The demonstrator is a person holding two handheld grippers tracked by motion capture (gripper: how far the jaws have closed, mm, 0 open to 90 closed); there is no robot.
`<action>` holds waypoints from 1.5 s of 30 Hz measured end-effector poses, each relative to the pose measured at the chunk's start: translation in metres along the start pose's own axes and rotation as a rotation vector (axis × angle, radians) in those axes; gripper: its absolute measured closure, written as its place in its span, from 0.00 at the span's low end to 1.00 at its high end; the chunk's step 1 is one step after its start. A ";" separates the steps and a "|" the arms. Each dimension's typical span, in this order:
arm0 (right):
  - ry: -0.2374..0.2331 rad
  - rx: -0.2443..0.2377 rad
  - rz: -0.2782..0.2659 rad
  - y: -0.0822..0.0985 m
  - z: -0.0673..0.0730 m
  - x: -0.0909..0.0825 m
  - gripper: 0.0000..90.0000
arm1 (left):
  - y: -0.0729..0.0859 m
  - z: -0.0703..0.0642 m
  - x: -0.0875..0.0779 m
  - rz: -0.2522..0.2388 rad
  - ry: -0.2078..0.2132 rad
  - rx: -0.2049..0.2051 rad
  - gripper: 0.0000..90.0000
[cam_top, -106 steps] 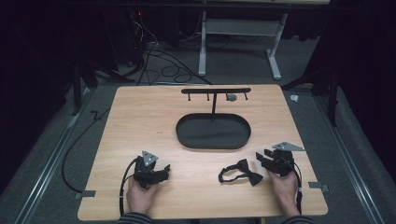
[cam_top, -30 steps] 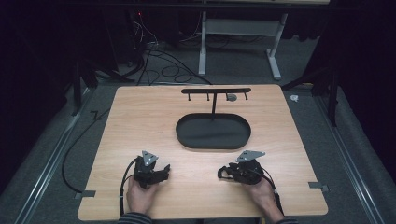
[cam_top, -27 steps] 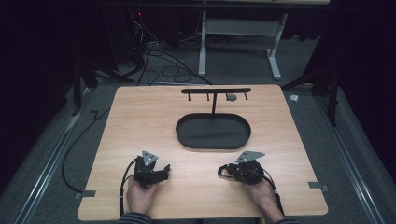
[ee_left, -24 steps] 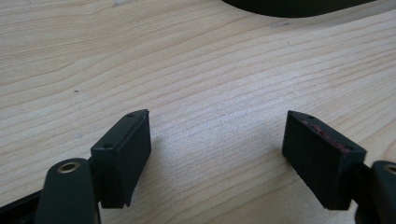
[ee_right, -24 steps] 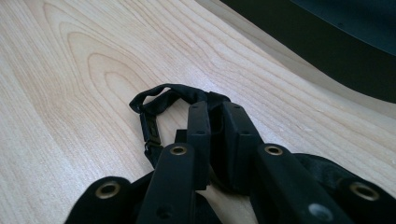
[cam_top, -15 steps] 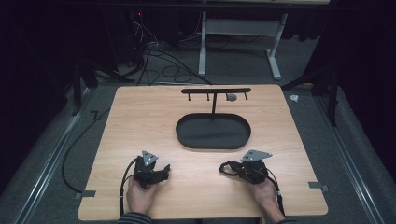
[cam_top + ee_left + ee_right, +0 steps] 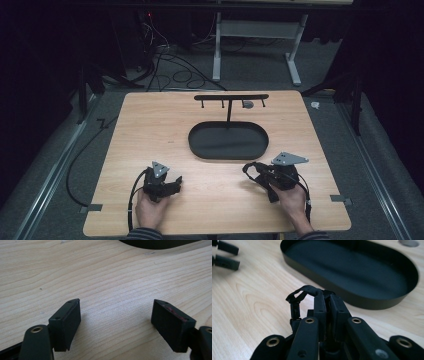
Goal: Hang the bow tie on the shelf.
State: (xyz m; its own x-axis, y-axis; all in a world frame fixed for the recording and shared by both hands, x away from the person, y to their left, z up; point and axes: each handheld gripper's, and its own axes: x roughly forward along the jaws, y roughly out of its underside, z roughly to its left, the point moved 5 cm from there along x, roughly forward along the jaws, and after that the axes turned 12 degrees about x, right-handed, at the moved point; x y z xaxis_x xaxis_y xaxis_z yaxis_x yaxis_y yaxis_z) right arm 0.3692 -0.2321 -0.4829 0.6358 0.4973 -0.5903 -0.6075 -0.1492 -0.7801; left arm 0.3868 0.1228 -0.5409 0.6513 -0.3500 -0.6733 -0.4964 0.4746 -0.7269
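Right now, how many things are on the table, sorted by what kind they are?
Grippers: 2, the left gripper open and the right gripper shut on the black strap
Black strap: 1
Black oval tray: 1
Black hook rack: 1
Small grey round piece by the rack: 1
Total: 6

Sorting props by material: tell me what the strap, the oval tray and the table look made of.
Strap: black woven fabric, probably; thin, limp, looped.
Oval tray: matte black, rigid thin wall; metal or plastic, can't tell.
Table: pale wood grain, smooth; possibly laminate.
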 end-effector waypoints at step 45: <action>0.035 0.037 -0.143 -0.062 -0.020 -0.036 0.95 | 0.000 0.000 0.000 0.000 0.000 0.000 0.27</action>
State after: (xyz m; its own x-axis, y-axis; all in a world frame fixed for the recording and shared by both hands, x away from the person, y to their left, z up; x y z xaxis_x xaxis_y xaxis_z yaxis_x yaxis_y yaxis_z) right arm 0.3940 -0.2575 -0.4175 0.7327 0.4810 -0.4814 -0.5266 -0.0472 -0.8488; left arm 0.3868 0.1228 -0.5409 0.6511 -0.3502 -0.6734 -0.4962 0.4749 -0.7268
